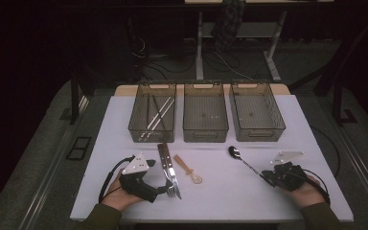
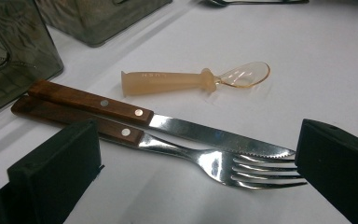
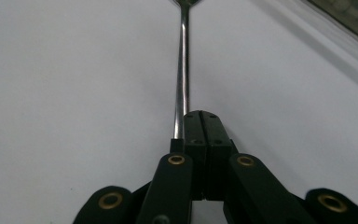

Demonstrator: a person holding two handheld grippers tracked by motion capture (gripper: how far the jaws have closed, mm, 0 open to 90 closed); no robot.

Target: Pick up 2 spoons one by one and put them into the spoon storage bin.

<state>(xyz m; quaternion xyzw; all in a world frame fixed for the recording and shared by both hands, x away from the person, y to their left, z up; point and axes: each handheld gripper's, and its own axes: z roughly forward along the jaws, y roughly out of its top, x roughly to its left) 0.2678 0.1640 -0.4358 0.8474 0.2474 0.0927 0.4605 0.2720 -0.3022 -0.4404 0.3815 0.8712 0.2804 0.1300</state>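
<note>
High view: I hold my left gripper [image 1: 165, 188] at the fork [image 1: 172, 188] at 7 o'clock, sorting cutlery into bins [image 1: 206, 115] at 12.

Left gripper view: jaws wide apart, flanking the fork [image 2: 223, 165] tines, ready to pinch.

Right gripper view: jaws pressed together, with the spoon [image 3: 182, 70] handle running just left of them; whether they grip it I cannot tell.

Glossy steel fork [image 2: 223, 165] and serrated knife [image 2: 177, 123] have smooth brown wooden handles; the translucent amber plastic spoon [image 2: 191, 80] looks waxy; matt white tabletop [image 2: 307, 70]; matt black plastic left gripper [image 2: 196, 175].
</note>
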